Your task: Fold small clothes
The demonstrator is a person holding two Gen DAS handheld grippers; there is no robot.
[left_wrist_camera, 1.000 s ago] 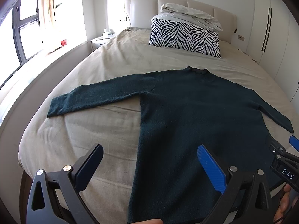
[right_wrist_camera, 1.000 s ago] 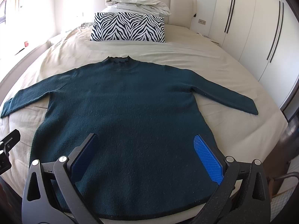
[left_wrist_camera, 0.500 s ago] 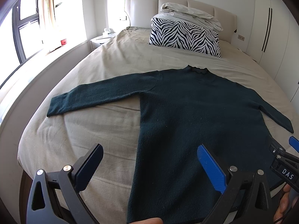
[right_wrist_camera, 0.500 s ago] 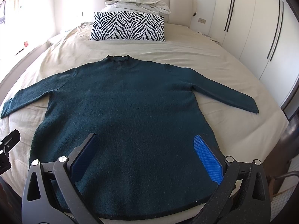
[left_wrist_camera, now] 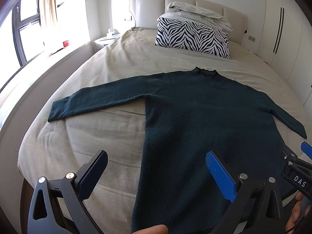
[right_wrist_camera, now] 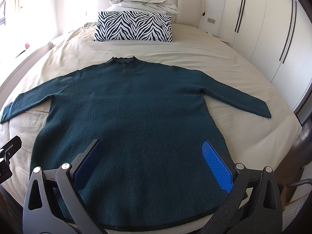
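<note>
While flat on the bed (right_wrist_camera: 224, 62), dark green sweater (right_wrist_camera: 136, 105), sleeves outspread.

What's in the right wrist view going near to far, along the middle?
Right hand-held gripper → sweater → bare bedsheet → zebra pillow → bundled duvet → headboard.
</note>
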